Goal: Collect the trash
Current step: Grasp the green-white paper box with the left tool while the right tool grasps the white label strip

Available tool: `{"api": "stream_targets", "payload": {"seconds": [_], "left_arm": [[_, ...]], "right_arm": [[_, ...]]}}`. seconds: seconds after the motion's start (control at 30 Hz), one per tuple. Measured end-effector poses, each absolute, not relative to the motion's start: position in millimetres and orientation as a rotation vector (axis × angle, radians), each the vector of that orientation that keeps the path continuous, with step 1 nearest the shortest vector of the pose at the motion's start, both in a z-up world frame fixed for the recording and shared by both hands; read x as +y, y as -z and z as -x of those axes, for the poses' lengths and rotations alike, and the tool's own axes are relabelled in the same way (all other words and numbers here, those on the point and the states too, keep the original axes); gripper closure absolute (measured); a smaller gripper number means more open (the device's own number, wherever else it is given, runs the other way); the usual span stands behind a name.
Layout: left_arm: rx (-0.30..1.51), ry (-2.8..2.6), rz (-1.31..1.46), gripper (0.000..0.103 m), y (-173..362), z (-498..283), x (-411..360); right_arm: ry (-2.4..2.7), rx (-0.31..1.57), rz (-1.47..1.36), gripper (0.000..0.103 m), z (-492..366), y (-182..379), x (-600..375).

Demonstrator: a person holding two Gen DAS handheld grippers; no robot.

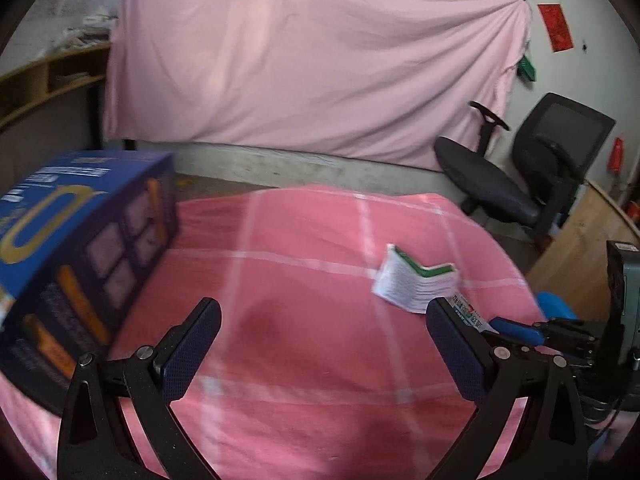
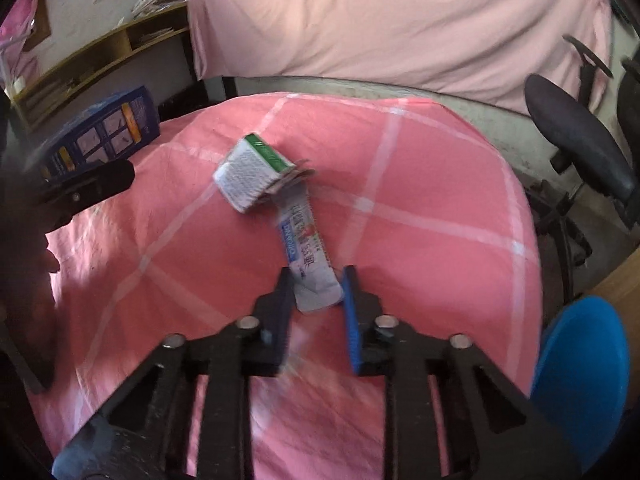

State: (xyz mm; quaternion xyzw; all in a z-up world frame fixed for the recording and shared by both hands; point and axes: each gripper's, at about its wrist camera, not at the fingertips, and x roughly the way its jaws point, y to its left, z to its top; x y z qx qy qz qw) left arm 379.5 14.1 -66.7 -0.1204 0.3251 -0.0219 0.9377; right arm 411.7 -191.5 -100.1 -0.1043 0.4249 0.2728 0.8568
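Observation:
On a pink checked cloth (image 2: 420,220) lie two pieces of trash. One is a crumpled white and green carton (image 2: 256,172) (image 1: 414,282). The other is a flattened white printed wrapper (image 2: 306,248) (image 1: 466,308) that runs from the carton toward me. My right gripper (image 2: 317,270) points down at the cloth, and its pads touch the wrapper's near end on both sides. My left gripper (image 1: 323,303) is open wide over bare cloth, left of the carton, with nothing between its fingers. One of its fingers (image 2: 88,184) shows at the left edge of the right wrist view.
A large dark blue printed box (image 1: 80,248) (image 2: 100,132) stands on the cloth's far left. A black office chair (image 1: 520,176) is beyond the right edge, with a blue round object (image 2: 580,380) beside the table. A pink sheet hangs behind, and a wooden shelf (image 2: 100,60) is at the far left.

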Motion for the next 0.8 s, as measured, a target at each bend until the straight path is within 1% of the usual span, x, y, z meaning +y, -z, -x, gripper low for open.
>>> {"api": "stream_targets", "payload": {"seconds": [0.13, 0.17, 0.2, 0.23, 0.27, 0.33, 0.43, 0.47, 0.5, 0.57, 0.8], "left_arm": [[0.692, 0.111, 0.240, 0.015, 65, -397, 8], [0.704, 0.126, 0.233, 0.017, 66, -403, 5], [0.715, 0.139, 0.231, 0.017, 65, -408, 4], [0.729, 0.158, 0.235, 0.022, 66, -417, 1], [0.746, 0.174, 0.244, 0.030, 68, -423, 1], [0.791, 0.199, 0.261, 0.039, 71, -434, 0], [0.804, 0.222, 0.264, 0.044, 70, -444, -1], [0.805, 0.238, 0.260, 0.053, 69, -446, -3], [0.813, 0.249, 0.244, 0.058, 69, -449, -7], [0.835, 0.247, 0.210, 0.081, 70, -451, -14], [0.769, 0.211, 0.159, 0.093, 63, -432, -23]], "right_arm": [[-0.523, 0.885, 0.182, 0.057, -411, 96, -211], [-0.509, 0.881, 0.169, 0.057, -412, 96, -214], [-0.489, 0.879, 0.158, 0.064, -414, 96, -218], [-0.489, 0.879, 0.158, 0.070, -414, 96, -218], [-0.470, 0.873, 0.139, 0.070, -416, 95, -223], [-0.456, 0.875, 0.098, 0.071, -421, 95, -229], [-0.461, 0.877, 0.101, 0.071, -422, 95, -226], [-0.461, 0.877, 0.101, 0.071, -422, 95, -226], [-0.463, 0.878, 0.099, 0.071, -422, 95, -225], [-0.469, 0.876, 0.092, 0.071, -421, 95, -225], [-0.501, 0.868, 0.036, 0.076, -417, 97, -226]]}}
